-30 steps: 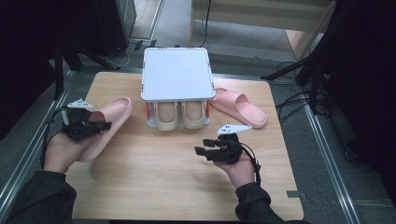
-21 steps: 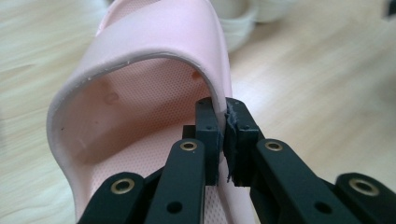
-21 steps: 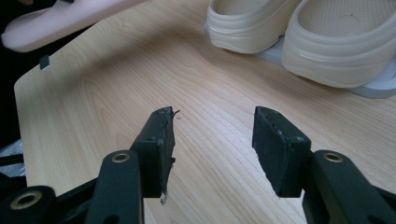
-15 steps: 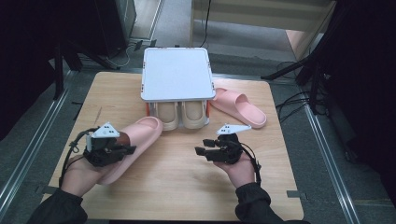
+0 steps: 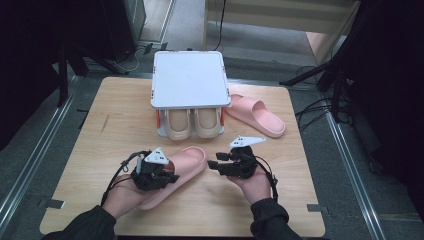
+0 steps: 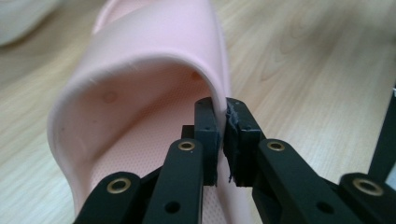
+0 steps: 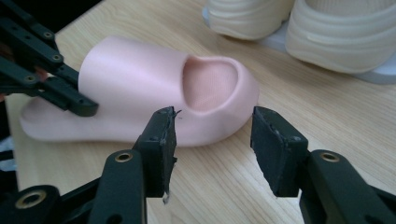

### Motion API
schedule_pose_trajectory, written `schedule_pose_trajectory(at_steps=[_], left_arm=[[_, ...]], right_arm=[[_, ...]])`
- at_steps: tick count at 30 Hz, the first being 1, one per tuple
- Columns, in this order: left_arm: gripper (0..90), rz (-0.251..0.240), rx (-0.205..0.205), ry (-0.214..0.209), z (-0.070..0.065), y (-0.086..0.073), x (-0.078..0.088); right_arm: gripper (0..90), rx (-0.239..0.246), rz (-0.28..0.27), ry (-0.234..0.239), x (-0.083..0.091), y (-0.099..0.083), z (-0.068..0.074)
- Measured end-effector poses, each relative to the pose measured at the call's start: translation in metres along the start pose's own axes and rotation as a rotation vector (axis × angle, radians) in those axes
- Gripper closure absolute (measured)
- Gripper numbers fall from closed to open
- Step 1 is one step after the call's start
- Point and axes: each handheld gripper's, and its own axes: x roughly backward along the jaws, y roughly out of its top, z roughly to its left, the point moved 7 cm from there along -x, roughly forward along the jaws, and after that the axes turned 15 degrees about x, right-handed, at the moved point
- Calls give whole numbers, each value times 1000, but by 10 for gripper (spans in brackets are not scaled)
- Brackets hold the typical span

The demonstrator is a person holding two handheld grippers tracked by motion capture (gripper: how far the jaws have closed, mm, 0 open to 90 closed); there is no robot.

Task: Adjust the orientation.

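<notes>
High view: the left gripper (image 5: 159, 176) sits low on the wooden table (image 5: 100, 130), clamped onto a pink slipper (image 5: 185, 167) that lies slantwise in front of the person, toe toward the rack.
Right hand there: the right gripper (image 5: 212, 164) hovers just beside the slipper's toe, jaws spread, nothing in them.
Behind: a white shoe rack (image 5: 189, 79) holds a pair of beige shoes (image 5: 192, 122) on its lower level; a second pink slipper (image 5: 255, 115) lies just to the rack's right (flat on the table).
Left gripper view: the jaws pinch the edge of the pink slipper's strap (image 6: 140, 79) between the pads (image 6: 208, 135); they have just eased open a little, yet the strap edge is between them and both pads touch it.
Right gripper view: the jaws stand apart around bare table, having just narrowed slightly; the pink slipper's open toe (image 7: 210, 86) faces them, near but apart, with the left gripper's black jaws at the slipper's far side.
</notes>
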Motion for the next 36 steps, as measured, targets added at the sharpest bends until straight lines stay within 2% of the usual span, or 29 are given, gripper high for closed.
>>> schedule_pose_trajectory(at_steps=[1, 2, 3, 6, 7, 11, 12, 13, 14, 15, 17, 21, 23, 26, 30, 36], left_arm=[[808, -10, 12, -47, -2, 2, -2], [790, -10, 12, -47, -2, 2, -2], [776, -18, -7, -32, -1, 4, -2], [767, -17, -21, -32, -1, 4, 1], [758, -5, -41, -24, -1, 3, 6], [752, 0, -54, -8, 3, 3, 17], [804, 0, -44, -16, 5, 4, 22], [804, -5, -34, -12, 7, 5, 27], [856, -9, -17, -11, 11, 7, 32], [856, -2, -2, -14, 15, 8, 36], [867, -10, 22, 12, 26, 8, 40], [866, 9, 56, 68, 52, 6, 35], [856, 11, 85, 95, 69, 4, 32], [851, 22, 154, 98, 85, -1, 26], [847, 46, 157, 92, 88, -3, 19], [852, 89, 172, 70, 80, -8, 7]], right_arm=[[523, 5, 6, -2, -2, -1, 0], [523, 5, 6, -2, -2, -1, 0], [537, 4, 16, -8, -5, -5, 0], [546, 5, 24, -6, -7, -7, 1], [565, 6, 17, -9, -7, -7, 3], [610, 7, 1, -20, -6, -6, 5], [666, 3, -9, -20, -6, -6, 6], [666, 3, -9, -20, -6, -6, 6], [725, -17, -17, -9, -7, -6, 8], [725, -17, -17, -9, -7, -6, 8], [770, -25, -3, -8, -10, -7, 12], [843, -9, 1, -7, -17, -7, 20], [900, 6, 7, -7, -22, -8, 26], [900, 1, 26, 6, -30, -14, 34], [900, -3, 52, 41, -41, -17, 42], [900, 16, 74, 50, -49, -19, 45]])
